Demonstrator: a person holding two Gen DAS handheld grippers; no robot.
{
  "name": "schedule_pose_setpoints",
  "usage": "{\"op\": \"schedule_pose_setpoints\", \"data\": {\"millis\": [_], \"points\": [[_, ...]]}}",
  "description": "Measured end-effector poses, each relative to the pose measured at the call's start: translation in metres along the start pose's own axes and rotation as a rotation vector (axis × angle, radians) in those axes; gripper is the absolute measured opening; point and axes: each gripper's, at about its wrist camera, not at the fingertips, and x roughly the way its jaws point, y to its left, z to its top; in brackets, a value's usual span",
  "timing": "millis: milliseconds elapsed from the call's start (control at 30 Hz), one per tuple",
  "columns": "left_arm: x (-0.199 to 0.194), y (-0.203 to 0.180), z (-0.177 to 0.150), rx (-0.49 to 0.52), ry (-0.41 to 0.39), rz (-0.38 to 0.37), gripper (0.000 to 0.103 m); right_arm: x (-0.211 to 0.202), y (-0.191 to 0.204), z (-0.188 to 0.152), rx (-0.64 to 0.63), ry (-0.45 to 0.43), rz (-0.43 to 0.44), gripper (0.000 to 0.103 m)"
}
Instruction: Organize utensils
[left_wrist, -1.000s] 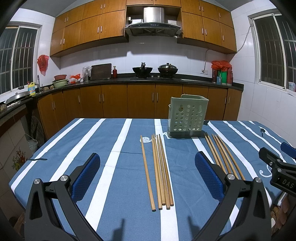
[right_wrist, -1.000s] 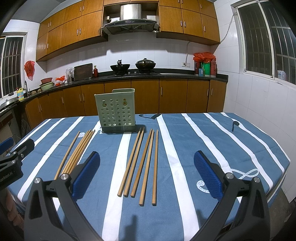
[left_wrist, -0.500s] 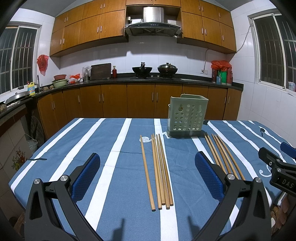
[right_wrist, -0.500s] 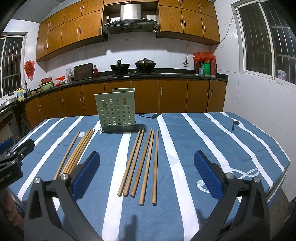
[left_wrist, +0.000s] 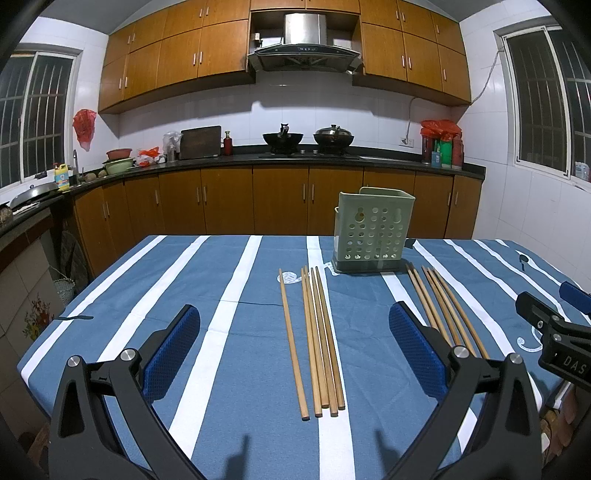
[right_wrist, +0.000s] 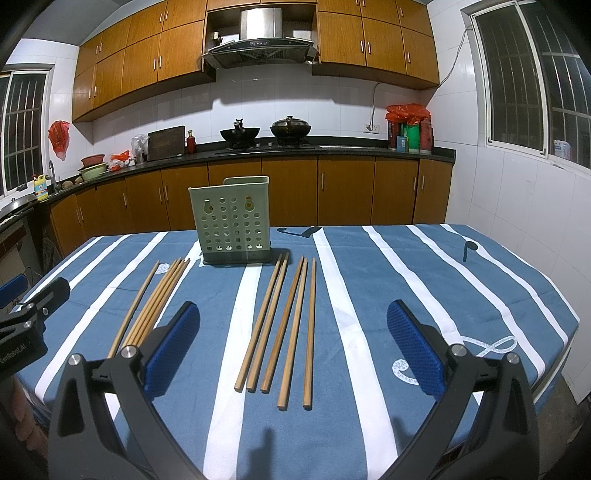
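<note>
A pale green perforated utensil holder (left_wrist: 372, 229) stands upright at the far middle of the table; it also shows in the right wrist view (right_wrist: 233, 220). Two groups of several wooden chopsticks lie flat in front of it. The left group (left_wrist: 318, 336) lies ahead of my left gripper (left_wrist: 295, 354), which is open and empty above the table. The right group (right_wrist: 282, 328) lies ahead of my right gripper (right_wrist: 293, 350), also open and empty. Each group also shows in the other view: the right group (left_wrist: 441, 306) and the left group (right_wrist: 155, 302).
The table wears a blue cloth with white stripes (left_wrist: 221, 325). The right gripper's body shows at the right edge of the left wrist view (left_wrist: 554, 332). The left gripper's body shows at the left edge of the right wrist view (right_wrist: 26, 321). Kitchen counters and cabinets stand behind the table.
</note>
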Motion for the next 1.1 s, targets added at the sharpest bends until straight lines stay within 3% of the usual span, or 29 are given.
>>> {"op": "schedule_pose_setpoints", "data": {"millis": [567,700,933,1000,1033,1100], "points": [[0.002,-0.001,0.001,0.005,0.011,0.012,0.101,0.004,-0.002,-0.001,0.009,0.02,-0.007,0.099],[0.021,-0.003,-0.003,0.003,0.064,0.038,0.101,0.014,-0.007,-0.003,0.026,0.058,-0.015,0.099],[0.049,0.018,-0.013,-0.036,0.202,0.07,0.101,0.059,-0.03,-0.01,0.1,0.214,-0.041,0.099],[0.056,0.021,-0.014,-0.029,0.227,0.087,0.101,0.072,-0.032,-0.011,0.095,0.246,-0.055,0.089],[0.058,0.021,-0.013,-0.025,0.239,0.089,0.101,0.079,-0.032,-0.012,0.089,0.27,-0.054,0.078],[0.065,0.022,-0.014,-0.017,0.262,0.082,0.092,0.094,-0.033,-0.014,0.089,0.319,-0.046,0.066]]}}
